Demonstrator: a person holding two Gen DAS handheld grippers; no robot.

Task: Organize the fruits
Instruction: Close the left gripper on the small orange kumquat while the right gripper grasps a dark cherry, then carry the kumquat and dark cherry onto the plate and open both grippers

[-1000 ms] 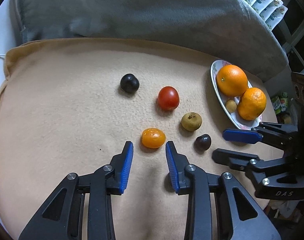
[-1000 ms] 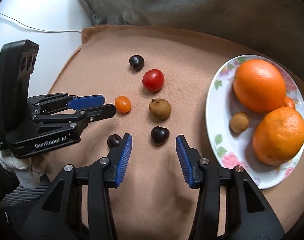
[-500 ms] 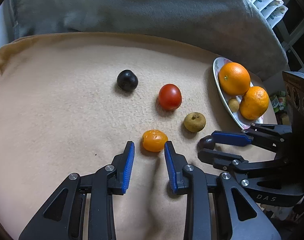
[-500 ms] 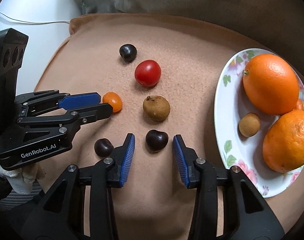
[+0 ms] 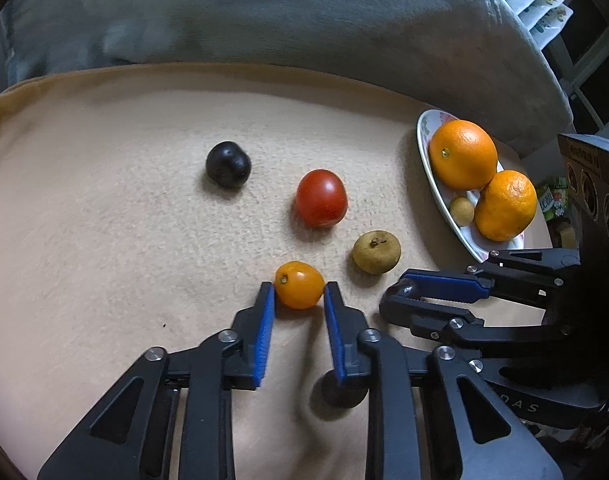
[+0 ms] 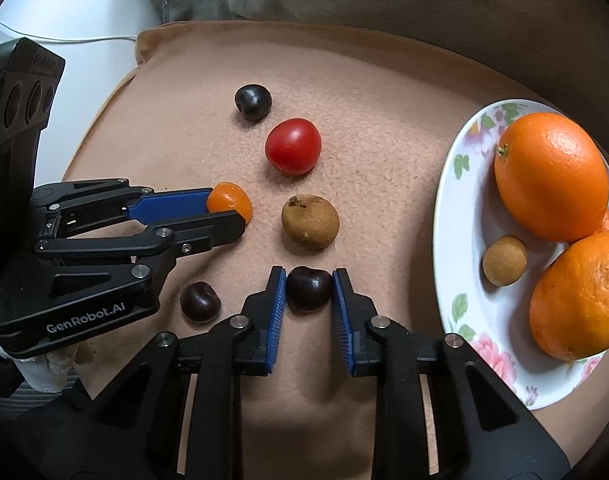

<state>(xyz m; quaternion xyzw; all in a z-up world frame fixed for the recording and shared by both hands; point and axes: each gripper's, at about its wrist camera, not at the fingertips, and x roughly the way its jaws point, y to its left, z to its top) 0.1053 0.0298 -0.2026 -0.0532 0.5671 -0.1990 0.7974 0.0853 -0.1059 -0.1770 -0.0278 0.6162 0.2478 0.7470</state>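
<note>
Both closed in, left gripper (image 5: 299, 294) pinching glossy orange kumquat (image 5: 299, 285), right gripper (image 6: 308, 286) clasping dark cherry (image 6: 308, 289)

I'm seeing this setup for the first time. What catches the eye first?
Two big glossy oranges on a flowered white plate at the right. On the tan fleece blanket, the left gripper brackets a small orange kumquat-like fruit, while the right gripper brackets a dark cherry. A shiny red tomato sits beyond them.
</note>
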